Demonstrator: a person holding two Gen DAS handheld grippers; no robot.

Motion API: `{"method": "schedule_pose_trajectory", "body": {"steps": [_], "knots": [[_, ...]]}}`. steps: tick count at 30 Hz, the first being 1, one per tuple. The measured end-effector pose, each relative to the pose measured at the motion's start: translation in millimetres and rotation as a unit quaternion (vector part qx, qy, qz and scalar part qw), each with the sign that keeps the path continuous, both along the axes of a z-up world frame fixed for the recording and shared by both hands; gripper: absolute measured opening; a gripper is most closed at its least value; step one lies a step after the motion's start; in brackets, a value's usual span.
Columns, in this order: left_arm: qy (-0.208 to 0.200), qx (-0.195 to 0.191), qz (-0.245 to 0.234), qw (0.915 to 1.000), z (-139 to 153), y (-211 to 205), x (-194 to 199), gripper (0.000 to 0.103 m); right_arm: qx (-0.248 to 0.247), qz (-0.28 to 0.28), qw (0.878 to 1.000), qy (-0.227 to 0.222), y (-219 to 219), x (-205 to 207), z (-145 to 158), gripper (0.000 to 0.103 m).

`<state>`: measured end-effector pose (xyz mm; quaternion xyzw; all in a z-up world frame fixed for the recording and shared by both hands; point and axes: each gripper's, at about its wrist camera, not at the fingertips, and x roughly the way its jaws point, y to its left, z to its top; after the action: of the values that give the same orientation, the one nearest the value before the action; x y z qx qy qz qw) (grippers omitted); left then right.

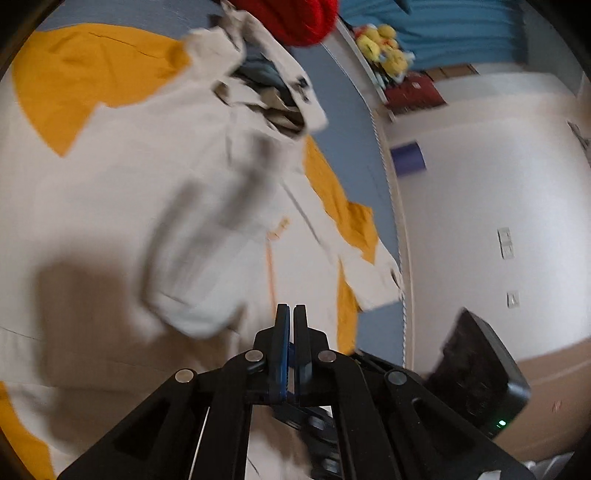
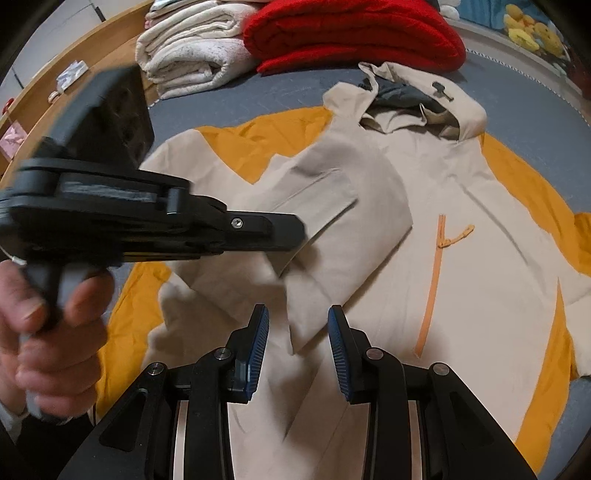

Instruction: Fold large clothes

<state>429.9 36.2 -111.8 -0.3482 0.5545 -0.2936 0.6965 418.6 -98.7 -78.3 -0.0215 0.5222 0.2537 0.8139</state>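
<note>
A beige hooded jacket (image 2: 461, 258) with orange panels and an orange zip (image 2: 432, 280) lies front up on a blue-grey bed (image 2: 236, 103). One sleeve (image 2: 332, 206) is folded across its chest. My right gripper (image 2: 298, 332) hovers open just above that sleeve's cuff, whose corner lies below the gap between the blue pads. A hand (image 2: 55, 332) holds my left gripper (image 2: 299, 230) level over the sleeve from the left. In the blurred left wrist view the left gripper (image 1: 291, 310) is shut with nothing in it, above the jacket (image 1: 110, 221).
A folded red knit (image 2: 351, 33) and folded cream textiles (image 2: 195, 48) lie beyond the hood (image 2: 417, 103). Yellow plush toys (image 2: 532, 33) sit at the far right past the bed's edge. A wooden rim (image 2: 74, 96) runs on the left, a white wall (image 1: 480, 184) on the right.
</note>
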Motion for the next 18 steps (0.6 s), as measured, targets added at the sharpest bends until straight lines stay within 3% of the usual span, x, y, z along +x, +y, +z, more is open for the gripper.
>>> {"method": "schedule_pose_trajectory", "body": {"steps": [2,5,7,11,12,13,14,18], "knots": [[-0.004,0.015,-0.008,0.9999,3.0,-3.0,-1.2,0.0,-0.007,-0.007,1.0,0.002,0.0,1.6,-5.1,0.035],[-0.022,0.064,0.024,0.9974,14.9,12.0,-1.2,0.0,-0.005,-0.017,1.0,0.016,-1.1,4.2,-12.7,0.035],[-0.042,0.117,0.056,0.9907,30.7,31.7,-0.6,0.0,-0.005,-0.018,1.0,0.019,-0.4,4.4,-14.8,0.035],[-0.109,0.247,0.114,0.9562,71.8,69.2,-7.7,0.003,-0.023,-0.005,1.0,-0.002,8.4,0.3,-14.6,0.035],[-0.124,0.282,0.129,0.9425,82.4,80.0,-10.3,0.003,-0.038,0.005,0.999,-0.018,14.8,-2.2,-14.3,0.035],[-0.132,0.297,0.141,0.935,86.3,89.1,-11.4,0.004,-0.048,0.014,0.998,-0.028,19.9,-4.0,-14.6,0.035],[-0.136,0.305,0.158,0.9292,90.7,101.1,-13.5,0.005,-0.061,0.025,0.997,-0.042,27.2,-5.9,-15.3,0.035],[-0.113,0.297,0.212,0.9241,89.5,149.2,-15.7,0.006,-0.091,0.047,0.993,-0.065,52.1,-9.4,-23.6,0.035]]}}
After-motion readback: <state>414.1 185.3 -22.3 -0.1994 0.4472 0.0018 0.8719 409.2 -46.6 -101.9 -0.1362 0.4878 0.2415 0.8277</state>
